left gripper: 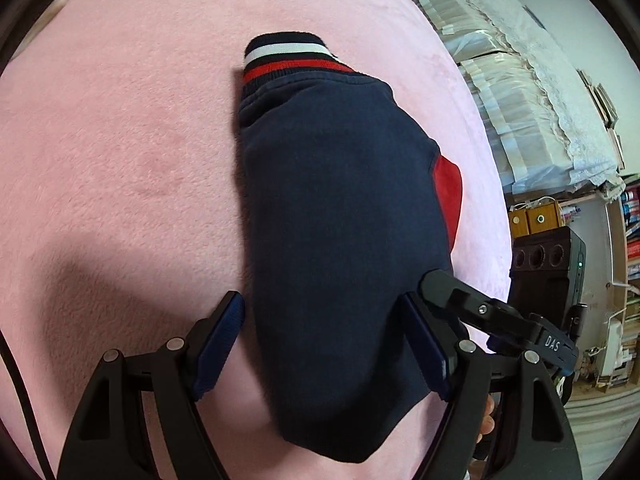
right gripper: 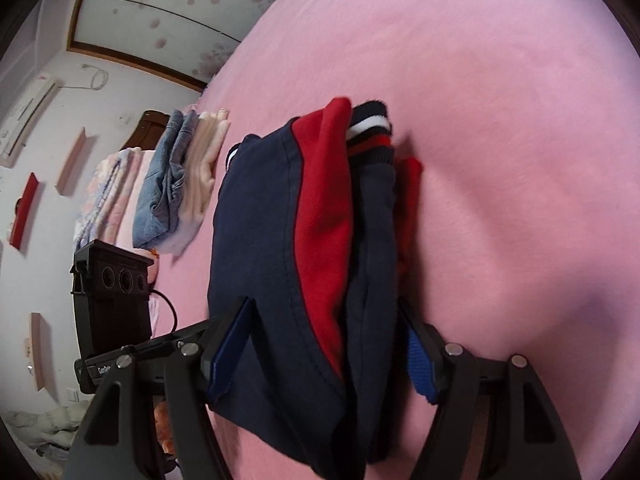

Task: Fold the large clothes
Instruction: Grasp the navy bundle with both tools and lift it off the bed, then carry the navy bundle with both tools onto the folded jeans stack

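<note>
A stack of folded clothes (right gripper: 180, 184) lay at the bed's far edge, well apart from the folded navy-and-red garment (left gripper: 340, 208) on the pink bed cover (left gripper: 120, 160); nothing blocked it; its long axis ran away from both cameras, striped cuff (left gripper: 284, 54) farthest; the left hand-held gripper (left gripper: 324, 344) and right hand-held gripper (right gripper: 324, 344) pinched its near end.

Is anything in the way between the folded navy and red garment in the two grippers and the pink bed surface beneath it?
Nothing visible. The folded garment sits between the fingers of the left gripper and right gripper, with only bare pink blanket around and ahead of it. The stack of folded clothes lies off to one side, apart from it.
</note>
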A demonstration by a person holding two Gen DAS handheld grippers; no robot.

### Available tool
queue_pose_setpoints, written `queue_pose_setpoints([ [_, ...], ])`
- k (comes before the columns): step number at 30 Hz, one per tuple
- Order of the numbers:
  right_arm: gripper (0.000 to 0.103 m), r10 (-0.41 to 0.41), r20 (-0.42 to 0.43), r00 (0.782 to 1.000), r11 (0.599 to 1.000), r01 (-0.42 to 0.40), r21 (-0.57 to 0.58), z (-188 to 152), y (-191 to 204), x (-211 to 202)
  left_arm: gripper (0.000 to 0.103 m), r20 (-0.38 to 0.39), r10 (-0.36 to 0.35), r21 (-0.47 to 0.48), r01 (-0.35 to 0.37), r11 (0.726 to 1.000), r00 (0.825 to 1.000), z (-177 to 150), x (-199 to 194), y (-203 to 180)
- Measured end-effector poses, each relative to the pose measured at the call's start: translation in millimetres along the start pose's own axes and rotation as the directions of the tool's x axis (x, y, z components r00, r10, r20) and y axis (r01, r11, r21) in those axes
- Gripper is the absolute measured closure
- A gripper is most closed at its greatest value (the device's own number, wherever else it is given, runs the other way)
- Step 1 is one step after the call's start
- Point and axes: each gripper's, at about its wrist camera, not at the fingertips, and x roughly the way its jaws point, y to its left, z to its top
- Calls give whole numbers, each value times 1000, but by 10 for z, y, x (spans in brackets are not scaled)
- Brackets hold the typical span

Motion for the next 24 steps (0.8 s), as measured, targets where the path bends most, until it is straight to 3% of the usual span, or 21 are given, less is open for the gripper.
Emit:
queue_pose_setpoints([
  [2,40,13,8,1000,1000,-13,-2,-9,-13,15,25,2,7,8,-7,1000,1000,11,11,-18],
  [7,51,21,27,999,1000,-21,1,-25,-43,0,37,7,37,26,-37,999,999,44,35,-132],
  [13,58,-12,41,999,1000,13,-19,-40,-4,-30,47,25,98,50,-100,994,995,65,31,-268],
  [18,66,-36,63,997,998,39,-39,-63,95,-84,62,45,110,69,-113,991,993,79,-66,-355],
  [24,71,-66,87,994,995,72,-72,-155,281,-200,67,59,124,96,-129,987,991,19,-240,-519],
])
